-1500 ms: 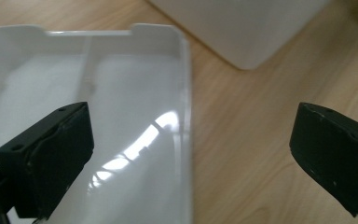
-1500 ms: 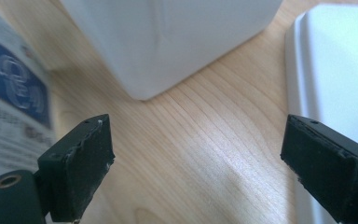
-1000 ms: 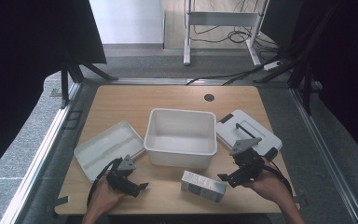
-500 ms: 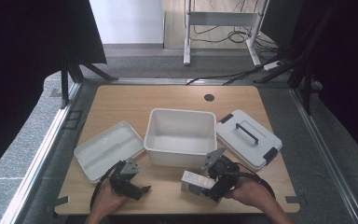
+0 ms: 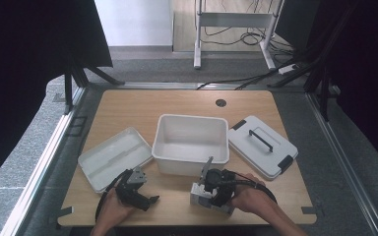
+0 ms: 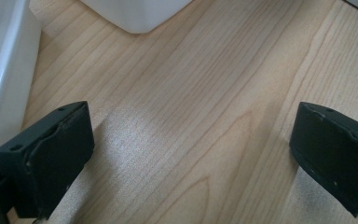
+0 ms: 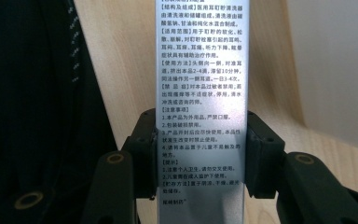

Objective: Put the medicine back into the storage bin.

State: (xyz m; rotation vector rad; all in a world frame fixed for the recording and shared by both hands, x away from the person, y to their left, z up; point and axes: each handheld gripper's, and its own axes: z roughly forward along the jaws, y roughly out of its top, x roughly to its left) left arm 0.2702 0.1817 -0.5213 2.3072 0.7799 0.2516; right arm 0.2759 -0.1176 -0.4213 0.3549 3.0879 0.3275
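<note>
High view, surroundings: a white open bin (image 5: pixel 191 142) stands mid-table; a shallow white tray (image 5: pixel 114 156) lies at its left, a white lid with dark handle and clips (image 5: pixel 262 145) at its right.
Obstacles: the bin's front wall rises just behind the small box (image 5: pixel 200 194).
Table (image 5: pixel 142 105): pale wood grain, round cable hole near the far edge.
Box: slim, rectangular, silver-grey carton; one face carries dense printed text (image 7: pixel 199 93).
Right gripper (image 5: pixel 215 188): jaws have just been closing and now clamp the box's two narrow sides, pads (image 7: pixel 145 140) pressed against it.
Box position: front of table, between the jaws, ahead of the right hand (image 5: pixel 248 194).
Left gripper (image 5: pixel 137 189): jaws wide apart over bare wood, beside the tray.
</note>
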